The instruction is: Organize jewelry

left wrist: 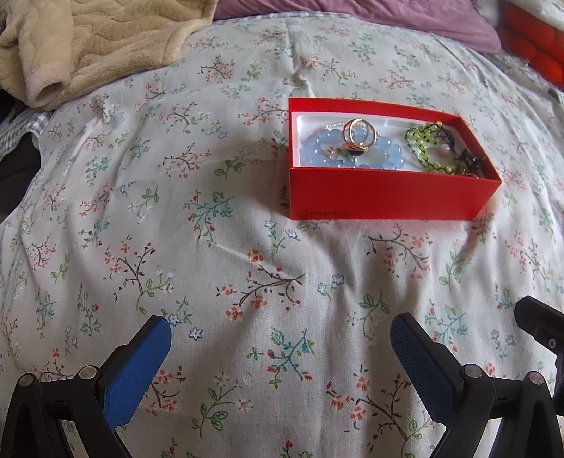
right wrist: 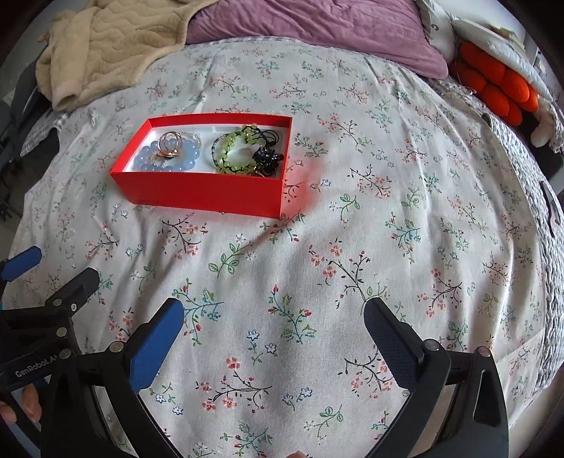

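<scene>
A red box (left wrist: 387, 197) (right wrist: 197, 192) with a white lining sits on the floral bedsheet. Inside lie a pale blue bead bracelet (left wrist: 319, 146) (right wrist: 146, 155), gold rings (left wrist: 357, 135) (right wrist: 169, 144), a green bead bracelet (left wrist: 423, 148) (right wrist: 229, 151) and a dark piece on black cord (left wrist: 469, 160) (right wrist: 268, 156). My left gripper (left wrist: 282, 334) hovers over the sheet in front of the box, open and empty. My right gripper (right wrist: 275, 317) is also open and empty, in front of the box and to its right. The left gripper's fingers (right wrist: 24, 262) show at the right wrist view's left edge.
A beige fleece blanket (left wrist: 88, 45) (right wrist: 105, 45) is bunched at the back left. A purple pillow (left wrist: 387, 17) (right wrist: 317, 28) lies behind the box, and orange knitted balls (right wrist: 493, 84) at the back right. The bed's edge drops off at the right (right wrist: 550, 264).
</scene>
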Motion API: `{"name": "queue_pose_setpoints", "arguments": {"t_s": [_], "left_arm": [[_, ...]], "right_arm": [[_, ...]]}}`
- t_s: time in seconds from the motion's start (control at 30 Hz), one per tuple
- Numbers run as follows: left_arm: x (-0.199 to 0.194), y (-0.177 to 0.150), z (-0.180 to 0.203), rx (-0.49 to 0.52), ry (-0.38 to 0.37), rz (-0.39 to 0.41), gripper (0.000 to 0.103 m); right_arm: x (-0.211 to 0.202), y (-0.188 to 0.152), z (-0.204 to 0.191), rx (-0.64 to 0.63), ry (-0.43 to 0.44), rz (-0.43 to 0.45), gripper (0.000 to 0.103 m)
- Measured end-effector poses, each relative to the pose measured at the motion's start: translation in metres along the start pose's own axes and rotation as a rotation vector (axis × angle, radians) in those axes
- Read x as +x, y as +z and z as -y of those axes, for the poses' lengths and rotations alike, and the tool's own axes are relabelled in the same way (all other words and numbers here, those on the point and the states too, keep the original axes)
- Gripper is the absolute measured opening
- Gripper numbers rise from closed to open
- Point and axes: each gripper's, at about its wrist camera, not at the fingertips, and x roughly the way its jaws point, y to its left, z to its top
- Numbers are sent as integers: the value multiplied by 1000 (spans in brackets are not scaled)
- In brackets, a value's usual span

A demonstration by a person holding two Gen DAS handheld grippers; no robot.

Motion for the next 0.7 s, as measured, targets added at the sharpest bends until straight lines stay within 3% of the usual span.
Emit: {"name": "queue_pose_setpoints", "arguments": {"t_s": [0.7], "left_arm": [[0,-1,2,9,8,3,102]], "right_arm": [[0,0,1,4,-4,-2,103]]}}
